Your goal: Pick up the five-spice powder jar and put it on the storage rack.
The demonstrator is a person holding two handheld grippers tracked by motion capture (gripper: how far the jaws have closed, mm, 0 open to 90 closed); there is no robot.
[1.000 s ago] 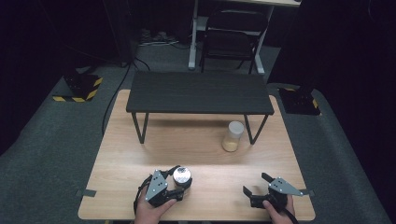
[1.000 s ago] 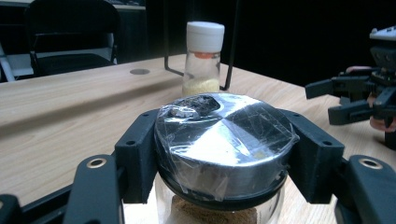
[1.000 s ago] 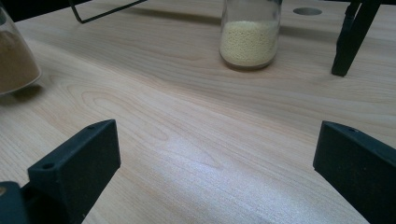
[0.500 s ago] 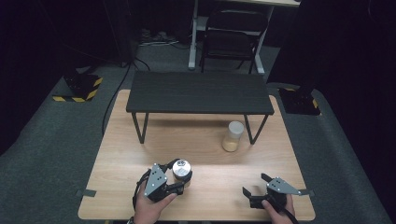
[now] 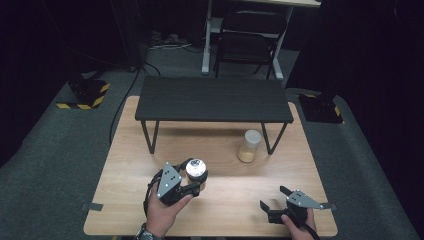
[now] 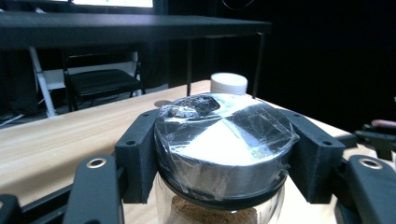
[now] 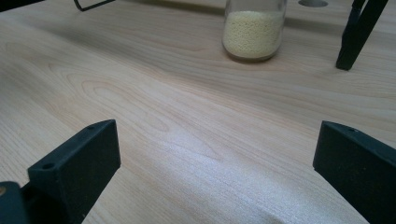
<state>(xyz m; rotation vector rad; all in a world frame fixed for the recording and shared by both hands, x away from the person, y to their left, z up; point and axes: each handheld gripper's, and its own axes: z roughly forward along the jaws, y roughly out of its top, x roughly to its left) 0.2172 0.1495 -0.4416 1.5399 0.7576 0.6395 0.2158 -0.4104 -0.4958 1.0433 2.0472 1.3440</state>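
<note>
Overhead, the left gripper (image 5: pixel 192 186) has its jaws clamped on the silver-lidded jar (image 5: pixel 196 169), upright, at the near side of the black shelf (image 5: pixel 214 99), clear of its legs. A white-capped jar (image 5: pixel 249 146) of yellow grain stands just in front of the shelf's right leg, well apart. The right gripper (image 5: pixel 274 206) rests on the worktop (image 5: pixel 125 150), farther from the held jar.

Left gripper view: both jaws press the lid's rim (image 6: pixel 224 140); the shelf stands ahead.

Right gripper view: jaws spread wide, nothing between; the grain jar (image 7: pixel 254 30) lies ahead.

Dark lab: hazard-taped stands (image 5: pixel 82 92), carpet (image 5: pixel 45 175).
</note>
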